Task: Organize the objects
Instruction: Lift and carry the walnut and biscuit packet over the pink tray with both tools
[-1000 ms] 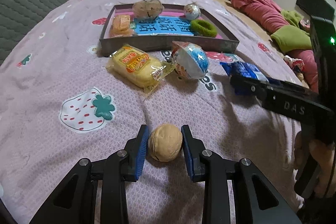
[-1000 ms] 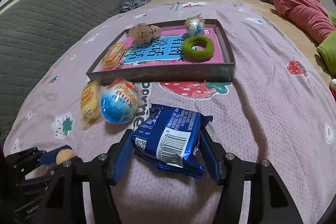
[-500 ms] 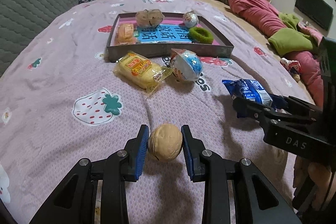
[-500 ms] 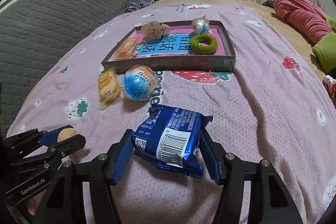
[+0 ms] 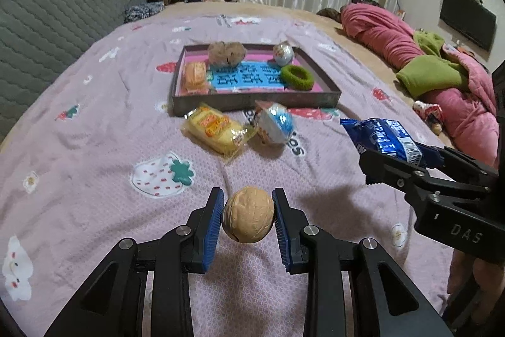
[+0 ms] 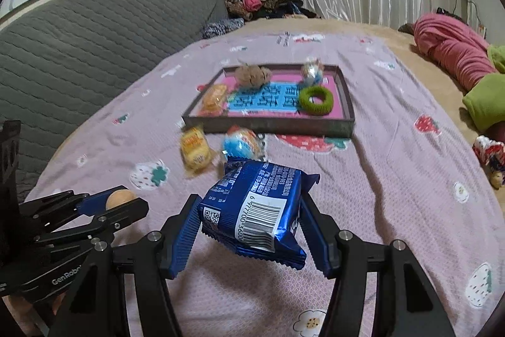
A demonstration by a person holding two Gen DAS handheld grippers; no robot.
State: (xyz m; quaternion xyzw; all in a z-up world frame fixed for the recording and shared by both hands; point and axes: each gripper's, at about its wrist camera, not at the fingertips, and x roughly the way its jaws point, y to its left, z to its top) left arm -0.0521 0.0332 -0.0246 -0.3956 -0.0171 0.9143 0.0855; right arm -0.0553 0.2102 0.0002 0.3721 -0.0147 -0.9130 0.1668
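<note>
Bedroom setting: a bed (image 5: 94,122) under a pink strawberry-print cover carries all the items, with white curtains behind and a grey quilted headboard to the left.

Left wrist view: the left gripper (image 5: 247,215) has its jaws clamped on a walnut (image 5: 247,214), blue pads flush against both sides, held clear above the cover. Ahead lies a shallow tray (image 5: 252,103) already containing a wrapped biscuit (image 5: 195,75), a brown fuzzy item (image 5: 226,52), a foil-wrapped ball (image 5: 283,53) and a green hair ring (image 5: 297,77). Just in front of the tray's near wall, on the cover, rest a yellow snack pack (image 5: 217,131) and a blue-and-white wrapped egg (image 5: 274,125). At the right edge the right gripper carries a blue packet (image 5: 383,141).

Right wrist view: the right gripper (image 6: 249,217) has its jaws closed on the blue packet (image 6: 255,207), barcode side up, lifted off the cover. The tray (image 6: 271,128) sits straight ahead, the two loose snacks between it and the packet. The left gripper with the walnut (image 6: 120,198) shows at lower left.

Assessment: both items appear ready for transfer to the tray. Recommended: carry each over the near wall with clearance, avoid brushing the loose snacks, lower into bare floor near the centre, and part the jaws only once the item is low, since the walnut is likely to roll
</note>
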